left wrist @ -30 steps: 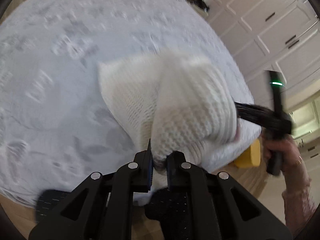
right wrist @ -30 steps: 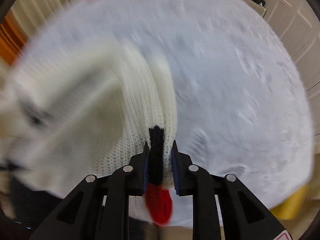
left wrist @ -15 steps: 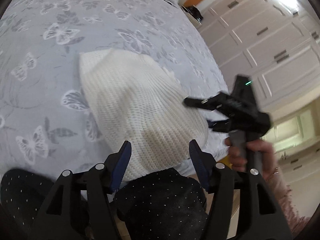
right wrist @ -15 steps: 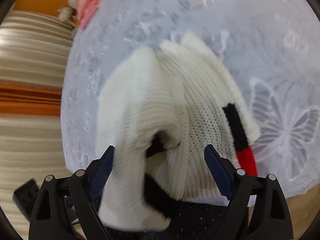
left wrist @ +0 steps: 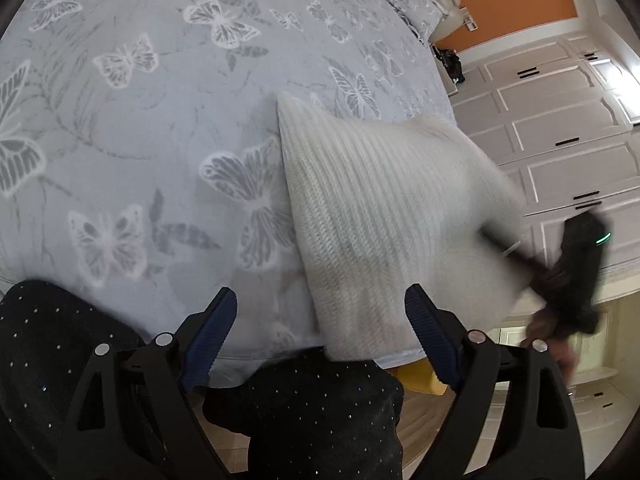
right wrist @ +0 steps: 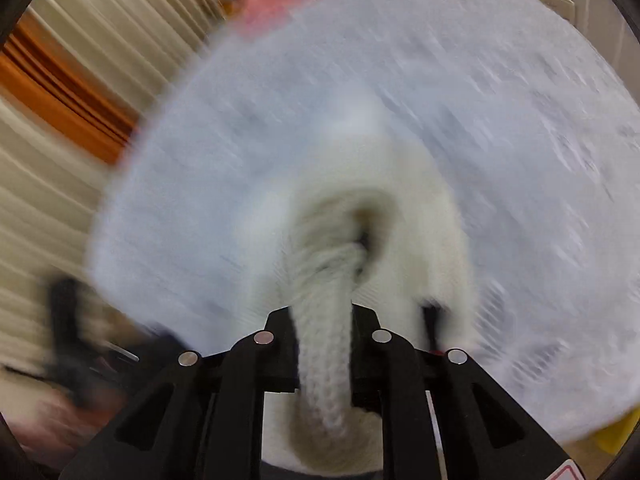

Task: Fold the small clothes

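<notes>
while my left tool (left wrist: 320, 320) is opening, empty, above the bed (left wrist: 140, 120), my right tool (right wrist: 324, 320) is closing on the white knit garment (right wrist: 324, 360) by the bed's edge.

No readable text or labels anywhere.

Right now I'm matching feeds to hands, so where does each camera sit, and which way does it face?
Left wrist: on the left gripper, jaws opening and holding nothing, looking down at the butterfly bedspread and white knit garment; dark spangled legs and right gripper show.
Right wrist: on the right gripper, looking steeply down, blurred; jaws closing on a bunched fold of the white knit garment.
Shared: garment, bedspread.
</notes>
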